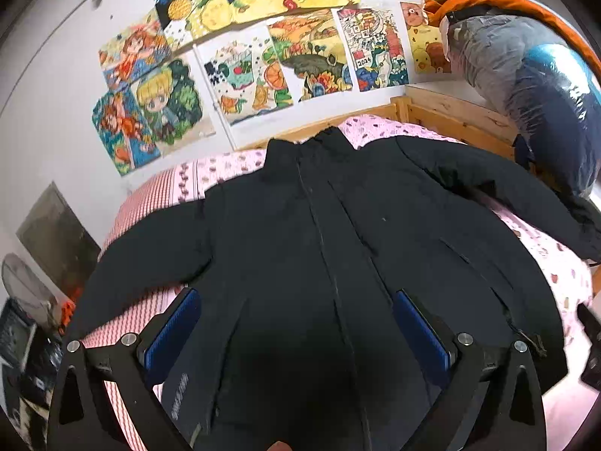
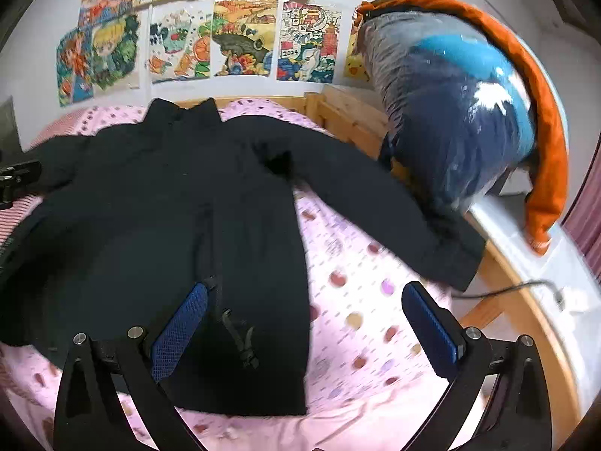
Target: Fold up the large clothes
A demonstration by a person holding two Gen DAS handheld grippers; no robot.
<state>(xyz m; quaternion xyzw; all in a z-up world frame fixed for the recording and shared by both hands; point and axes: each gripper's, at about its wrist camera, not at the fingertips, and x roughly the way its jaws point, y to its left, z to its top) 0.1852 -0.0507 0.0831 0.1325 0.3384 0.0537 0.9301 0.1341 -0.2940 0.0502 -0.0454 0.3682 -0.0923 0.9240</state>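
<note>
A large black zip jacket point(image 1: 319, 244) lies spread front-up on the pink patterned bedsheet point(image 1: 210, 173), collar toward the wall and both sleeves stretched outward. My left gripper point(image 1: 296, 297) hovers open above the jacket's lower front, blue pads on either side of the zipper line, holding nothing. In the right wrist view the same jacket point(image 2: 169, 225) fills the left half, its right sleeve point(image 2: 375, 203) reaching toward the bed's edge. My right gripper point(image 2: 304, 293) is open above the jacket's right hem edge and the bedsheet point(image 2: 368, 300), empty. The left gripper's body point(image 2: 15, 180) shows at the far left.
A wooden bed frame point(image 1: 450, 112) borders the mattress. A plastic-bagged bundle of blue and grey bedding point(image 2: 450, 112) with an orange cover point(image 2: 548, 150) sits at the bed's right end. Colourful drawings point(image 1: 263, 49) cover the wall. A dark cable point(image 2: 507, 289) lies on a white surface.
</note>
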